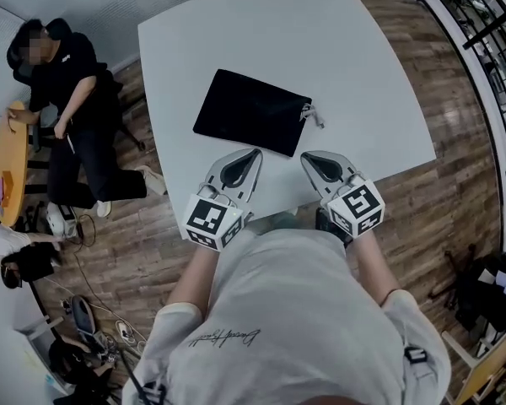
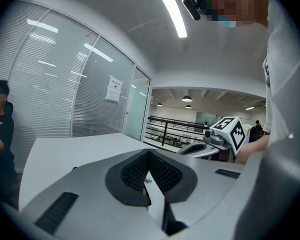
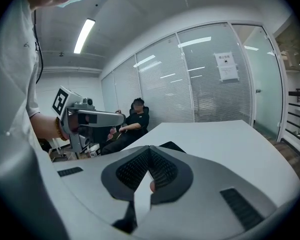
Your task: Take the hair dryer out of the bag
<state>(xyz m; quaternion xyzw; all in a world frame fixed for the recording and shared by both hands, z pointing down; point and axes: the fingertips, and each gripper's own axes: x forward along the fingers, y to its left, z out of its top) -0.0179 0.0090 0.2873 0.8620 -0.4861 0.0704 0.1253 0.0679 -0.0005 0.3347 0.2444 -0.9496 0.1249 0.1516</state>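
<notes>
While left gripper [image 1: 254,153] and right gripper [image 1: 308,158] sit jaws together, empty, by the near edge of the desk [image 1: 354,66] | step: reach bag [image 1: 251,112] | next: open jaws, pinch zip pull [image 1: 312,115]

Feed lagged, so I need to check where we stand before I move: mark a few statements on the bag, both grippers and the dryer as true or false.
1. The black bag lies flat on the white table. True.
2. The left gripper is clamped on the bag. False: its jaws are together with nothing between them, at the bag's near edge.
3. The right gripper is shut and empty. True.
4. The hair dryer lies out on the table beside the bag. False: no hair dryer is in view.
</notes>
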